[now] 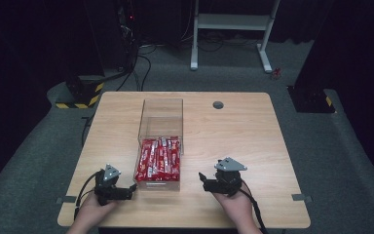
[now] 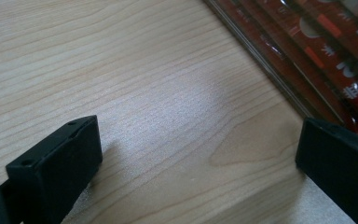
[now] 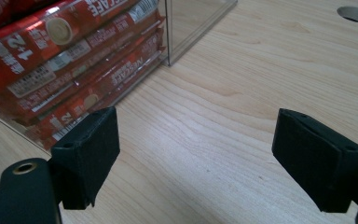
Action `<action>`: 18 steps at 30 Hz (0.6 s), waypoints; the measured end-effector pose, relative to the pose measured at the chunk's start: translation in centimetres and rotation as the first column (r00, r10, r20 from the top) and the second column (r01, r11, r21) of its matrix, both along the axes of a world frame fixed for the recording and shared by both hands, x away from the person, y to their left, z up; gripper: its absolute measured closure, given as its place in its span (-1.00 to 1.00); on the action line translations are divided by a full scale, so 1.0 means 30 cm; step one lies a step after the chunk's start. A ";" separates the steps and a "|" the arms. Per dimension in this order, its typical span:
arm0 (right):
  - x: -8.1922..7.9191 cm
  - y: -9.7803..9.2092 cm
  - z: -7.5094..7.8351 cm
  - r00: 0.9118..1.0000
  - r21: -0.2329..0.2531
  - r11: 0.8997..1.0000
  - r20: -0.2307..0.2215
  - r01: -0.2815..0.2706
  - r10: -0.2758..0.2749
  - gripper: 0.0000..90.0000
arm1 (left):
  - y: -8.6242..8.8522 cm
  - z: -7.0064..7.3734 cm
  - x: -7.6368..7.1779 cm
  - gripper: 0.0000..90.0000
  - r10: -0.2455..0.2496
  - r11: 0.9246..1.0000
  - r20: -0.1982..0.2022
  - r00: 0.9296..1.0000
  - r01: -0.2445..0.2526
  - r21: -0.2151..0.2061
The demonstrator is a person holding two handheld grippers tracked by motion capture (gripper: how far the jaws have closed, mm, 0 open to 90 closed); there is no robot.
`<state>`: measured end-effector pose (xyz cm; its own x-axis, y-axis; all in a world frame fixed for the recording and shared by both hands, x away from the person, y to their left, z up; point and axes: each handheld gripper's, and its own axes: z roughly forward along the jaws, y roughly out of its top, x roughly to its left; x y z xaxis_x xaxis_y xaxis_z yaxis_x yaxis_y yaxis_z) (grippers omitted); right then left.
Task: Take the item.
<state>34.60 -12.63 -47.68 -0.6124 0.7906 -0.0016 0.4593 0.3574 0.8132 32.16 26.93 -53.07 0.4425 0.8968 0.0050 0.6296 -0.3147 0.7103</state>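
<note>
While both hands are resting at the near edge of the table [image 1: 253,126], the clear box [image 1: 159,146] is sitting between them, long axis running away from the person. Red packets [image 1: 158,158] are filling its near half, lying lengthwise. Left hand-held gripper [image 1: 126,191] is almost touching the box's near-left corner, jaws spread, nothing in them. Right hand-held gripper [image 1: 203,180] is a bit further off, also spread w/ nothing held. Judging left is nearer for a reach-in.
</note>
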 end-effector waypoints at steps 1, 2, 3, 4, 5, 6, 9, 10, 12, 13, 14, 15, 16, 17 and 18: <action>-0.002 0.001 0.004 1.000 0.000 1.000 0.004 -0.002 0.002 -0.66 | 0.000 0.000 0.000 -0.99 0.000 1.000 0.000 1.000 0.000 0.000; -0.002 0.002 0.007 1.000 0.002 1.000 0.010 -0.007 0.007 -0.66 | 0.000 0.000 0.000 -0.99 0.000 1.000 0.000 1.000 0.000 0.000; -0.004 0.004 0.011 1.000 0.014 1.000 0.008 -0.004 0.004 -0.66 | 0.000 0.000 0.000 -0.99 0.000 1.000 0.000 1.000 0.000 0.000; -0.005 0.004 0.016 1.000 0.016 1.000 0.011 -0.006 0.006 -0.66 | 0.000 0.000 0.000 -0.99 0.000 1.000 0.000 1.000 0.000 0.000; -0.006 0.006 0.020 1.000 0.021 1.000 0.013 -0.006 0.005 -0.66 | 0.000 0.000 0.000 -0.99 0.000 1.000 0.000 1.000 0.000 0.000; -0.006 0.008 0.025 1.000 0.023 1.000 0.017 -0.006 0.006 -0.67 | 0.000 0.000 0.000 -0.99 0.000 1.000 0.000 1.000 0.000 0.000; -0.007 0.017 0.038 1.000 0.027 1.000 0.022 -0.011 0.010 -0.68 | 0.000 0.000 0.000 -0.99 0.000 1.000 0.000 1.000 0.000 0.000; -0.006 0.019 0.043 1.000 0.030 0.999 0.028 -0.014 0.013 -0.68 | 0.000 0.000 0.000 -0.99 0.000 1.000 0.000 1.000 0.000 0.000; -0.007 0.024 0.054 0.999 0.037 0.999 0.033 -0.018 0.017 -0.68 | 0.000 0.000 0.000 -0.99 0.000 1.000 0.000 1.000 0.000 0.000; -0.007 0.027 0.060 0.999 0.040 0.999 0.034 -0.018 0.017 -0.68 | 0.000 0.000 0.000 -0.99 0.000 1.000 0.000 1.000 0.000 0.000; -0.008 0.031 0.065 0.999 0.045 0.999 0.034 -0.018 0.016 -0.68 | 0.000 0.000 0.000 -0.99 0.000 1.000 0.000 1.000 0.000 0.000; -0.007 0.033 0.070 0.999 0.046 0.999 0.039 -0.021 0.019 -0.68 | 0.000 0.000 0.000 -0.99 0.000 1.000 0.000 1.000 0.000 0.000; -0.008 0.037 0.077 0.999 0.051 0.998 0.038 -0.022 0.020 -0.68 | 0.000 0.000 0.000 -0.99 0.000 1.000 0.000 1.000 0.000 0.000; -0.008 0.040 0.080 0.999 0.052 0.998 0.040 -0.023 0.021 -0.68 | 0.000 0.000 0.000 -0.99 0.000 1.000 0.000 1.000 0.000 0.000; -0.009 0.043 0.084 0.999 0.053 0.998 0.040 -0.025 0.023 -0.68 | 0.000 0.000 0.000 -0.99 0.000 1.000 0.000 1.000 0.000 0.000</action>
<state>34.34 -11.32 -45.16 -0.6314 0.7753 0.0154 0.4182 0.3237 0.8487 32.16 26.93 -53.07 0.4424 0.8968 0.0047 0.6296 -0.3144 0.7105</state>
